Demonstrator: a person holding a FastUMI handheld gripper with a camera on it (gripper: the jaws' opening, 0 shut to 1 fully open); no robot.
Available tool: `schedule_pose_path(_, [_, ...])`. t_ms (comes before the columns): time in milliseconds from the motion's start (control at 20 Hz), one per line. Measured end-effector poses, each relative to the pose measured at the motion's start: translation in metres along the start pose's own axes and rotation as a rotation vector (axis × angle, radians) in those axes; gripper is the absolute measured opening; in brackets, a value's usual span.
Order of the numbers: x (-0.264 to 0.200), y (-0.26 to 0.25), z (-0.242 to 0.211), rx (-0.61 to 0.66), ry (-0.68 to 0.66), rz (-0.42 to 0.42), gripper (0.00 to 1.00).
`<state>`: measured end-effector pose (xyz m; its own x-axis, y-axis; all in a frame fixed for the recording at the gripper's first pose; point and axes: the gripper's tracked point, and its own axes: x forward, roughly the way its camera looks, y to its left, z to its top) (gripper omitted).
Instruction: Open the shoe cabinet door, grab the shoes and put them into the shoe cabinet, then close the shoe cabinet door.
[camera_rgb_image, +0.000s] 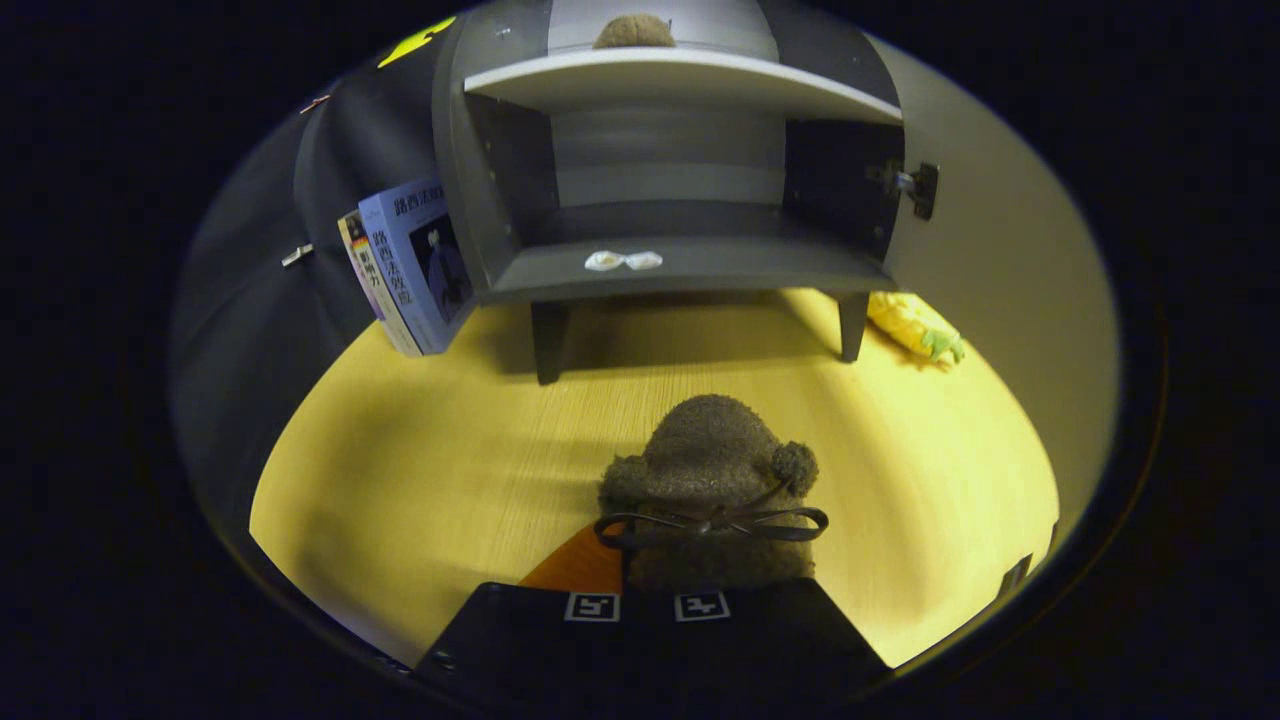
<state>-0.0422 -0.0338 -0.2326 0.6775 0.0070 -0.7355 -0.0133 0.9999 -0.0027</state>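
Level, tool (655, 590) fingers clamp the shoe (712, 470).

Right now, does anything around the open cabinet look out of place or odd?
Nothing looks damaged. Two small things: a white crumpled scrap lies on the grey cabinet's bottom shelf, and the blue books lean tilted against its side. The hand-held gripper is shut on the brown fuzzy shoe.

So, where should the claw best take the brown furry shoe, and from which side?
Probably its near end, below the bow, coming from behind. The shoe points its rounded toe at the open cabinet, so it would go in toe first. The claw is at that end; whether its fingers press, I cannot tell.
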Motion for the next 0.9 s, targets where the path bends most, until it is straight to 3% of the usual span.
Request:
schedule_pose_path(550, [-0.100,-0.007,0.203,0.023,-0.297,-0.038,0.05])
schedule_pose_path(900, [-0.138,-0.014,0.293,0.029,-0.390,-0.043,0.05])
